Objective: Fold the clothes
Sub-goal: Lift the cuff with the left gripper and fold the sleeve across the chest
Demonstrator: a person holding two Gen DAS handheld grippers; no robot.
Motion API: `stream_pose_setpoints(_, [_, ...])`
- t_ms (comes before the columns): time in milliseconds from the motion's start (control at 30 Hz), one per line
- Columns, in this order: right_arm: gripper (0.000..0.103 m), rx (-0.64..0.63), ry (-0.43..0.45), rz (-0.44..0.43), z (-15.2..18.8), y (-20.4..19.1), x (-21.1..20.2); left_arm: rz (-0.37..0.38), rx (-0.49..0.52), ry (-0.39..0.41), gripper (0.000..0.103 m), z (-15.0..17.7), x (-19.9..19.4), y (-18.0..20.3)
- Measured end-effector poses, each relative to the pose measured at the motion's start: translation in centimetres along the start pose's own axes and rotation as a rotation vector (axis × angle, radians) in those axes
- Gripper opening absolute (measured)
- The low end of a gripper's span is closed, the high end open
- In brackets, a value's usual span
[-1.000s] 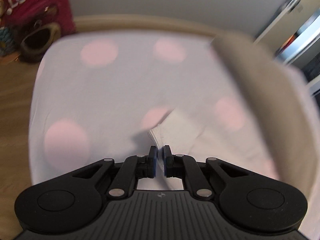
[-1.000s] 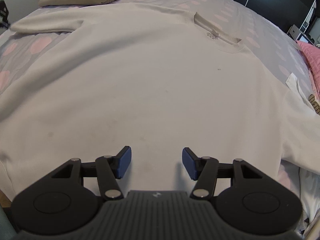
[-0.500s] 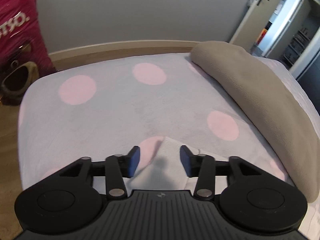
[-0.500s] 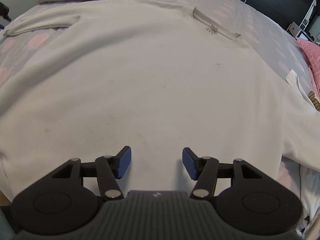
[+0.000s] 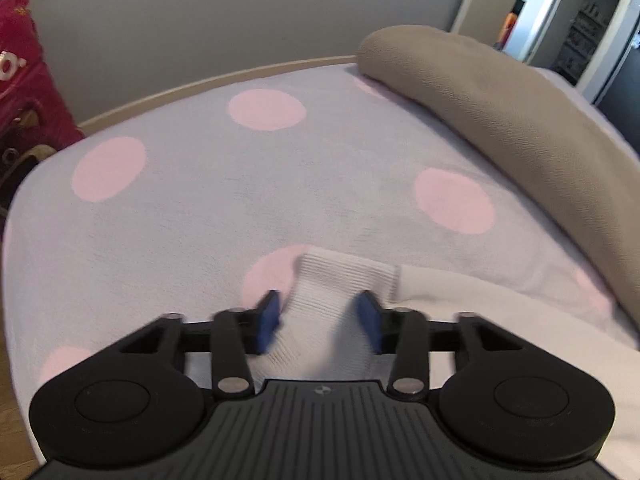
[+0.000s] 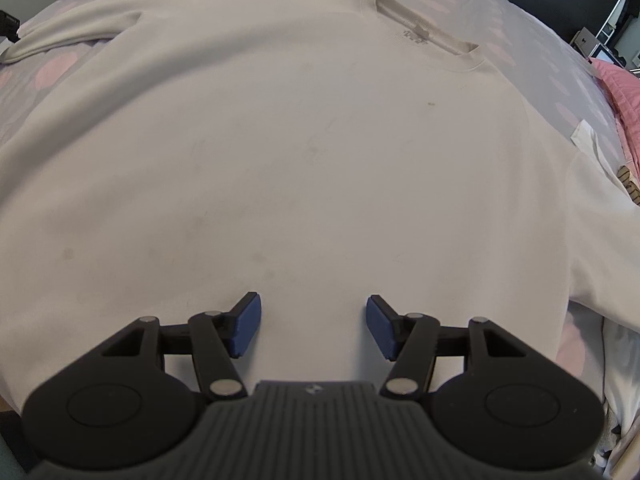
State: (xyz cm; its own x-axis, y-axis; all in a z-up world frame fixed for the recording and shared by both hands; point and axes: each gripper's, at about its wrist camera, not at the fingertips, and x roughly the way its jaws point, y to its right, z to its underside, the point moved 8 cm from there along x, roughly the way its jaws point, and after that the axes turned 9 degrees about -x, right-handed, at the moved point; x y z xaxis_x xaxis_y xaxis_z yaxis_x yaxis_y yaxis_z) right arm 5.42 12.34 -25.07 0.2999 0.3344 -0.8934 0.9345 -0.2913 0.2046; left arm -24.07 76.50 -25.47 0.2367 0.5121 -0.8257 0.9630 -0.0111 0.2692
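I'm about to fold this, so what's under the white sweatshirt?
The white sweatshirt lies flat on a grey bedspread with pink dots, visible around its edges. Whatever lies beneath its middle is covered.

i see a pink-dotted bed (image 5: 320, 184), red bag (image 5: 24, 92) by grey wall (image 5: 200, 16), pink quilt (image 6: 624, 92) at far rt.

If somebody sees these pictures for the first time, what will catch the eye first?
Most striking is the large white cotton sweatshirt spread flat on the grey bedcover with pink dots, filling the right wrist view. Its ribbed cuff lies between the open jaws of the left hand-held gripper, and a folded taupe fleece garment lies beyond.
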Motion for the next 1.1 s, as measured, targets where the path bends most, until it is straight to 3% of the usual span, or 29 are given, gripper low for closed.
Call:
stream_pose_setpoints(133, [0.062, -0.005, -0.001, 0.002, 0.0, 0.0, 0.0, 0.040, -0.025, -0.025, 0.010, -0.2, -0.4, 0.3])
stream_pose_setpoints(233, [0.062, -0.004, 0.008, 0.005, 0.0, 0.0, -0.4, 0.052, -0.034, 0.002, 0.009, -0.7, -2.1, 1.0])
stream_pose_setpoints(300, [0.062, -0.003, 0.016, 0.010, -0.1, 0.1, -0.7, 0.101, -0.044, 0.022, 0.008, -1.1, -3.8, 2.1])
stream_pose_setpoints(633, [0.062, 0.052, 0.076, 0.029, -0.9, 1.3, -3.3, 0.513, -0.131, 0.080, 0.008, -2.4, -17.0, 11.3])
stream_pose_setpoints(900, [0.062, 0.148, 0.086, 0.046, -0.5, 3.5, -5.2, 0.727, 0.023, 0.061, 0.008, -2.0, -28.3, 23.0])
stream_pose_setpoints(1100, [0.065, 0.228, 0.127, 0.036, -0.4, 5.3, -7.2, 0.827, 0.213, 0.009, 0.008, 2.6, -34.6, 33.4])
